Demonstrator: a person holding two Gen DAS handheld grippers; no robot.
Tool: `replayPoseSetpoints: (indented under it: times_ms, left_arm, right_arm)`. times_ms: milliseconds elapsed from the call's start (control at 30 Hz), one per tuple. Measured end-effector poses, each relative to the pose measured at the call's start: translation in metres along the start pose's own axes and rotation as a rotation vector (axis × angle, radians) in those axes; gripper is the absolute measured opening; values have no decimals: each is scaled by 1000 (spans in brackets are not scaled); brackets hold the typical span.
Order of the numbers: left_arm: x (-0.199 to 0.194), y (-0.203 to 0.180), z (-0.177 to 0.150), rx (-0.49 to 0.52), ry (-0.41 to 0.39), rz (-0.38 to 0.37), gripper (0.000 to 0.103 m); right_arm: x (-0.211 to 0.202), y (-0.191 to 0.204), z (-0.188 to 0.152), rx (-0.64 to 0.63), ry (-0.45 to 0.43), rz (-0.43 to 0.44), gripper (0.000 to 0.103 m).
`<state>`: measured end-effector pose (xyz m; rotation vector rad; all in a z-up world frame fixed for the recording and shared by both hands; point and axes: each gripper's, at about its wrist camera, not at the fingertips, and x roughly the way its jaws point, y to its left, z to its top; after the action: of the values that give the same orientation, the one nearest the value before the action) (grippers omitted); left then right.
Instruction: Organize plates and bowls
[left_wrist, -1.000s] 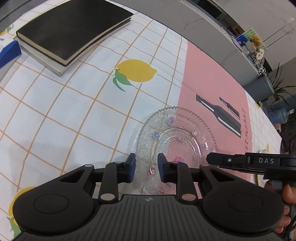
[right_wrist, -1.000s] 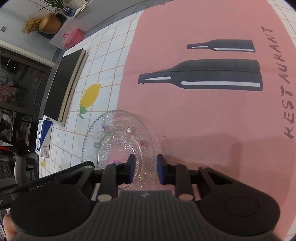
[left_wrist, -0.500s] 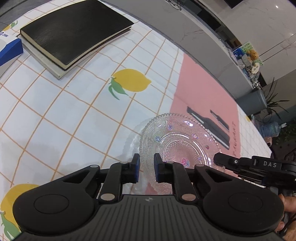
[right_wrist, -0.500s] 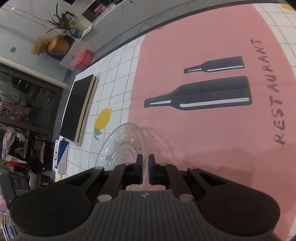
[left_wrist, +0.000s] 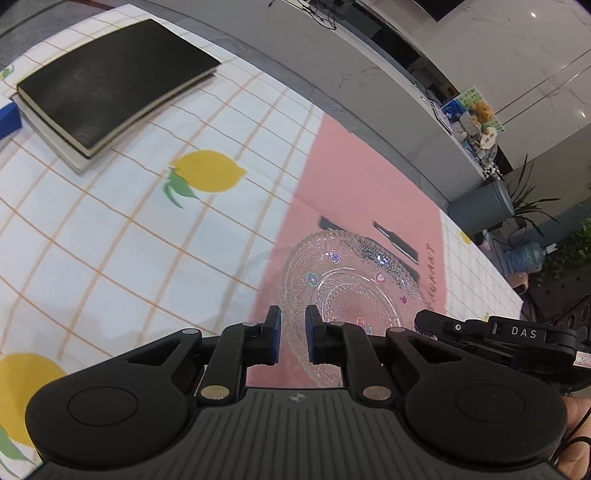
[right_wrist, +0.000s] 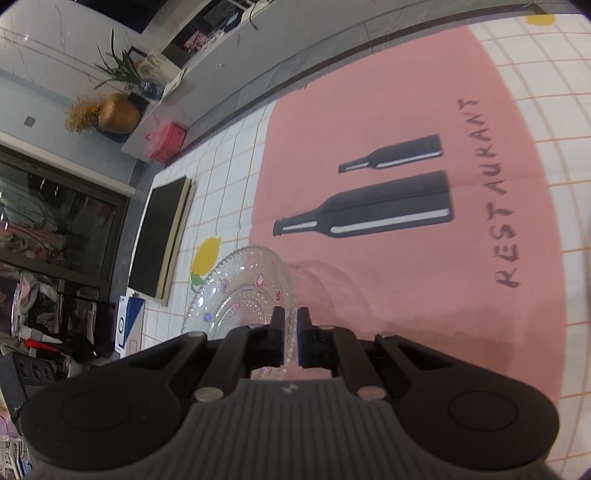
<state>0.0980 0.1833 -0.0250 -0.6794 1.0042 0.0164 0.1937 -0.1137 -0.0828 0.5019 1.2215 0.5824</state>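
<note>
Lemon-print tablecloth with pink mat; glass plate lifted clear over the mat's edge, my left gripper and right gripper each clamped on its rim; carrying barely begun I judge, no stack or bowls in view.

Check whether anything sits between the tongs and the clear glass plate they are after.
Nothing visible does. The left tongs and right tongs are each shut on the rim of the clear beaded glass plate, at opposite sides, above the pink mat.
</note>
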Motion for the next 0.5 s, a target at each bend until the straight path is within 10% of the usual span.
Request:
replayPoseSetpoints:
  times_ms: [500]
  left_arm:
    - [24, -95, -16, 117, 10, -11, 15]
  right_arm:
    - [-87, -53, 7, 51, -132, -15, 4]
